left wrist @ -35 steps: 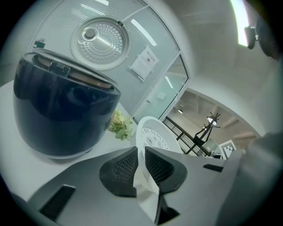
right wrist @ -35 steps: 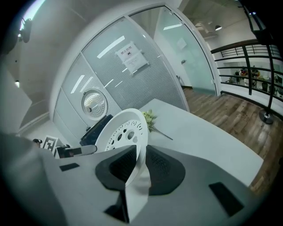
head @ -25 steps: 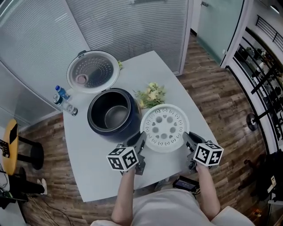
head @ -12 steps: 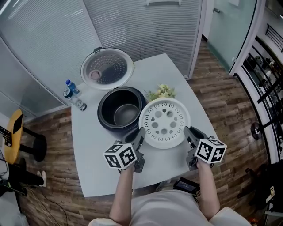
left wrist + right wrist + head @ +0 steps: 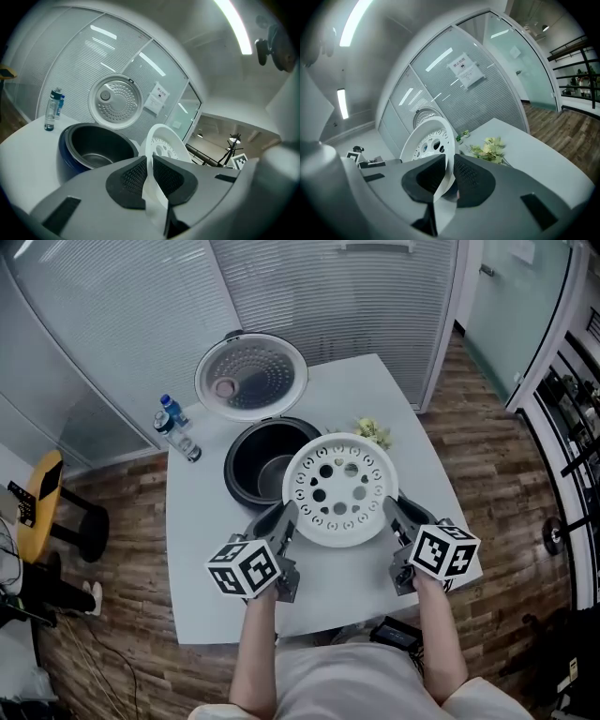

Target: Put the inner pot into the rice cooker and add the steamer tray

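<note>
**Steamer tray held over the open rice cooker**

A pale desk (image 5: 202, 521) stands on a wood floor in a glass-walled room. On it is a dark rice cooker (image 5: 246, 457) with its round lid (image 5: 251, 376) swung up and back, the perforated underside facing the camera. The inner pot (image 5: 96, 150) sits inside the cooker, its grey bottom bare.

The white steamer tray (image 5: 339, 488), pierced with round holes, is off the desk and carried between both tools. From the head view it hides the near right part of the cooker's mouth.

The left hand-held gripper (image 5: 281, 517) is closed on the tray's left rim. The thin white edge is pinched between its ribbed black pads (image 5: 136, 176) with only that sliver of a gap. The right hand-held gripper (image 5: 396, 510) is clamped the same way on the opposite rim (its own view shows the edge caught between the pads (image 5: 471, 176)).

A water bottle (image 5: 176, 427) stands at the desk's far left edge. A small bunch of pale flowers (image 5: 375, 433) lies just beyond the tray.
</note>
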`<state>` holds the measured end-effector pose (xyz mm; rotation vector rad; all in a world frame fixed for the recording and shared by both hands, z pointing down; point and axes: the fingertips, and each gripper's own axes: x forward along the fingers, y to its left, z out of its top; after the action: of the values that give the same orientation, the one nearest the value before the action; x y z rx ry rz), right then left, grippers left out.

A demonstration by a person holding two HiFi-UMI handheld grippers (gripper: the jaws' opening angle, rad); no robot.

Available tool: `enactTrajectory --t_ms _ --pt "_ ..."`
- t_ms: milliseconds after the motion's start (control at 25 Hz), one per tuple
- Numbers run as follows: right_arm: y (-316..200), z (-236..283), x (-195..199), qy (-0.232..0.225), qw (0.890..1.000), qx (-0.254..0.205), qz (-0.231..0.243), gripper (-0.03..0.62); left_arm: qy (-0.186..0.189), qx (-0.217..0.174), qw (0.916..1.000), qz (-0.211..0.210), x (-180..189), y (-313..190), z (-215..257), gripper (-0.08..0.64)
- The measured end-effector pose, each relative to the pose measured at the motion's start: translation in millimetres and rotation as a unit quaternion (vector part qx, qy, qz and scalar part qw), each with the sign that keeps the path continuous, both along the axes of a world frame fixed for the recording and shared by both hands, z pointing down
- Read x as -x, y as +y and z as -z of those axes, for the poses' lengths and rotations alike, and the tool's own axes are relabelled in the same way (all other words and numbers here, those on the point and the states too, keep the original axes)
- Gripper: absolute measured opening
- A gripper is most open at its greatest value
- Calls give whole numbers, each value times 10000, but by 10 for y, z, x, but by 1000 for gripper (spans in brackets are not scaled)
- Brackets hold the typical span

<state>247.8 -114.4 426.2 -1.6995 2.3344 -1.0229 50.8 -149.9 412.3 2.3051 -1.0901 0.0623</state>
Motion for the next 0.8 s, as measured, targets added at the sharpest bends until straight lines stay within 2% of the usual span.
enactTrajectory --t_ms 240,800 --pt "-103 53 195 -103 9995 -123 257 63 90 11 9996 270 222 21 -10 44" --pt "-506 138 695 -102 9994 -84 318 63 196 69 9994 293 722 -410 58 44"
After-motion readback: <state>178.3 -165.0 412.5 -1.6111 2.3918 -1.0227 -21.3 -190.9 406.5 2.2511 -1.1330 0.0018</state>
